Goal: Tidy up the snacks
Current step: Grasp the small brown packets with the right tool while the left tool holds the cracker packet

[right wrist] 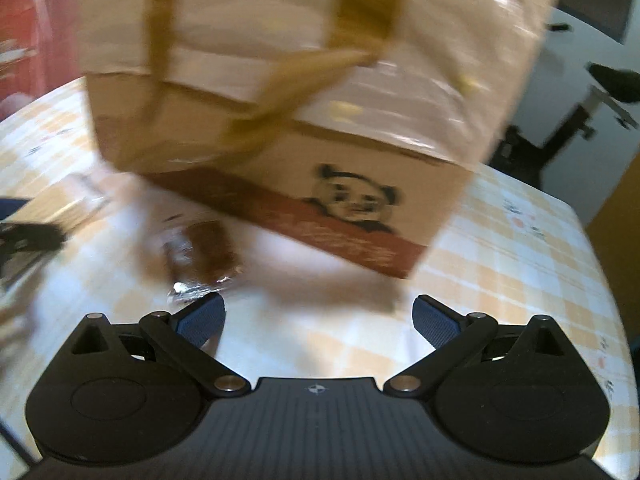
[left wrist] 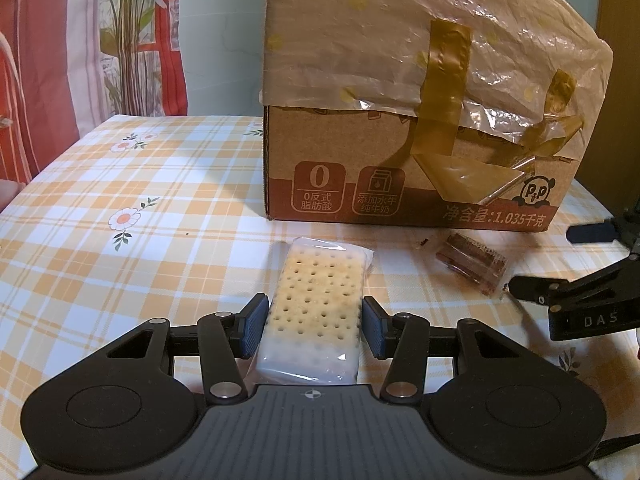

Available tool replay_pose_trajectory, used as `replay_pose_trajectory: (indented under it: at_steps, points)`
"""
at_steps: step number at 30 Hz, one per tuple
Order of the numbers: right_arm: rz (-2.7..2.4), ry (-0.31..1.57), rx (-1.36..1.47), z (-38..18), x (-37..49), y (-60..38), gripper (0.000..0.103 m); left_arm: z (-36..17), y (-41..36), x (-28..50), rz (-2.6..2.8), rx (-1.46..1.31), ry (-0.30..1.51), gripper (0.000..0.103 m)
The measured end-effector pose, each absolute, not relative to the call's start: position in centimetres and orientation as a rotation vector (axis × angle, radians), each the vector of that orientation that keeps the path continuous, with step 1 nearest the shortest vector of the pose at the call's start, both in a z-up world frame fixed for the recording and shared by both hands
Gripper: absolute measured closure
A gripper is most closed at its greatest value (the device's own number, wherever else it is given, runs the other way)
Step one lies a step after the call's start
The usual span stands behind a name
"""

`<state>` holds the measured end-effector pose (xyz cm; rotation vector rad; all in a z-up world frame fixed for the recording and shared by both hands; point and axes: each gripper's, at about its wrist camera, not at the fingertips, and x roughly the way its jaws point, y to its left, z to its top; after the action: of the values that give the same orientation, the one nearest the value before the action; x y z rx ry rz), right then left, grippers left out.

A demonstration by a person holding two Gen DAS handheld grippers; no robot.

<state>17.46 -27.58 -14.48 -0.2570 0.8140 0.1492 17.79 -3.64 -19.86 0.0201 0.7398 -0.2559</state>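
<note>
Through the left wrist camera, the left gripper (left wrist: 314, 330) is clamping a clear-wrapped cracker pack (left wrist: 316, 308) between its blue pads, the pack lying lengthwise over the checked tablecloth (left wrist: 140, 208). A brown wafer pack (left wrist: 472, 264) is lying near the cardboard box (left wrist: 400, 168), with the right gripper (left wrist: 548, 264) reaching in beside it.

Through the blurred right wrist camera, the right gripper (right wrist: 318, 320) is holding its fingers wide apart with nothing between them; the brown wafer pack (right wrist: 204, 256) is lying just ahead of its left finger, before the cardboard box (right wrist: 360, 152).

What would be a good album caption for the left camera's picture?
Left gripper clamps a wrapped cracker pack on a checked tablecloth, before a taped cardboard box.
</note>
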Motion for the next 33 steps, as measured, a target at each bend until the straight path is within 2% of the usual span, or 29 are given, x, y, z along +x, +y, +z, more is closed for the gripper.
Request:
replay_pose_trajectory:
  at_steps: [8, 10, 12, 19, 20, 22, 27, 33]
  points:
    - [0.283, 0.732, -0.185, -13.0, 17.3, -26.2, 0.015, -19.9, -3.6, 17.8, -0.256, 0.025, 0.739, 0.051]
    - [0.323, 0.749, -0.177, -13.2, 17.9, -25.5, 0.024, -19.9, -3.6, 17.8, -0.257, 0.023, 0.738, 0.051]
    - [0.357, 0.762, -0.182, -13.6, 18.6, -24.8, 0.029, -19.9, -3.6, 17.8, -0.258, 0.019, 0.737, 0.051]
    - [0.394, 0.802, -0.163, -15.1, 20.0, -23.5, 0.036, -19.8, -3.5, 17.8, -0.260, 0.016, 0.737, 0.051]
    - [0.392, 0.802, -0.152, -15.1, 20.2, -23.6, 0.038, -19.8, -3.5, 17.8, -0.260, 0.015, 0.737, 0.051]
    - [0.390, 0.794, -0.144, -14.9, 20.0, -23.9, 0.052, -19.8, -3.6, 17.8, -0.259, 0.016, 0.737, 0.051]
    - [0.402, 0.780, -0.119, -14.8, 19.1, -25.0, 0.058, -19.8, -3.3, 17.9, -0.261, 0.004, 0.740, 0.051]
    - [0.371, 0.759, -0.087, -14.9, 17.3, -26.8, 0.060, -19.7, -3.3, 17.9, -0.259, -0.010, 0.746, 0.052]
